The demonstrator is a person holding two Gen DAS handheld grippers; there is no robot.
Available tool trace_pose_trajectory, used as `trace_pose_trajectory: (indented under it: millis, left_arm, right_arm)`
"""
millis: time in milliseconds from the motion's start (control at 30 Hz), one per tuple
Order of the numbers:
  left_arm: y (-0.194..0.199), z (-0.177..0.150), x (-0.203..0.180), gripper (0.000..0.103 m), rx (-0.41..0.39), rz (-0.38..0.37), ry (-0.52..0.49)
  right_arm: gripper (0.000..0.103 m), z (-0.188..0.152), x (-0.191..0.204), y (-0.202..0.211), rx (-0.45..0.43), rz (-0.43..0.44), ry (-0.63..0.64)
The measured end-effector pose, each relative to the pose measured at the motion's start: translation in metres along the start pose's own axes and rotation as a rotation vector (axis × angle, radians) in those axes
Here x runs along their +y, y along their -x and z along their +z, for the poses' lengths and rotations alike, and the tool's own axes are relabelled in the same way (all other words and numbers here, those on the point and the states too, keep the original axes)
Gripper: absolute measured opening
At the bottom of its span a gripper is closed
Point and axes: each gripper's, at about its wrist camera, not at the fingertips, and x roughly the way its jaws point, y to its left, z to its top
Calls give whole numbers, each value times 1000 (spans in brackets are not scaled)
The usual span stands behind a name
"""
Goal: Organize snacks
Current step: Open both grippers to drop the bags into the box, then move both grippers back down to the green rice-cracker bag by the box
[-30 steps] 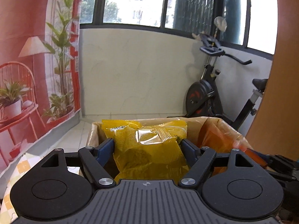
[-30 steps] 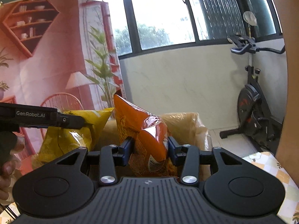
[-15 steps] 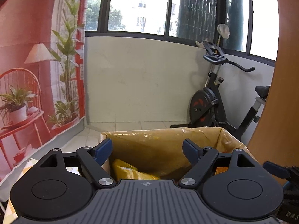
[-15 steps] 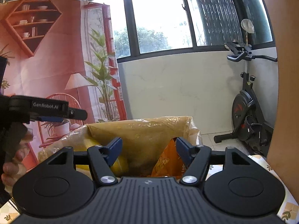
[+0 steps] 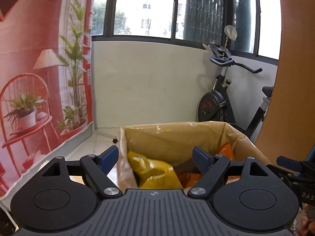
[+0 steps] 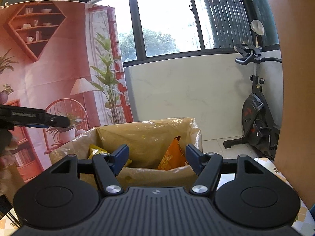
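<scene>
A cardboard box (image 5: 177, 135) lined with clear plastic stands in front of both grippers; it also shows in the right wrist view (image 6: 149, 135). A yellow snack bag (image 5: 155, 171) and an orange snack bag (image 5: 226, 149) lie inside it. In the right wrist view the orange bag (image 6: 173, 155) leans at the right and the yellow bag (image 6: 94, 151) at the left. My left gripper (image 5: 156, 157) is open and empty above the box. My right gripper (image 6: 156, 156) is open and empty at the box's near rim.
An exercise bike (image 5: 226, 102) stands by the white wall (image 5: 147, 82) behind the box. A printed red backdrop (image 6: 49, 68) hangs at the left. A wooden panel (image 5: 295, 78) is at the right. A patterned tablecloth (image 6: 273, 171) shows under the right gripper.
Both grippers opened and let go of their bags, which dropped into the box. Both grippers then drew back a little from the box.
</scene>
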Motion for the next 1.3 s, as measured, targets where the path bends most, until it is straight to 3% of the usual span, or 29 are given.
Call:
trace_pose_trajectory:
  millis: [233,467,800,1300]
  left_arm:
    - [27,-42,4,84,43,-37,102]
    - [24,-93,-7,84,146,-104,188]
    - [13,-147,-32,83,253,-125,159]
    - [-4,-188,-51,82,404,-207,203]
  right_arm:
    - [67,-21,3,20,38,41,-9]
    - [67,-59,1,28,151,47,21]
    - [67,-106,-11,38,282,43,-17]
    - [67,-144,-17,34,400,76,16]
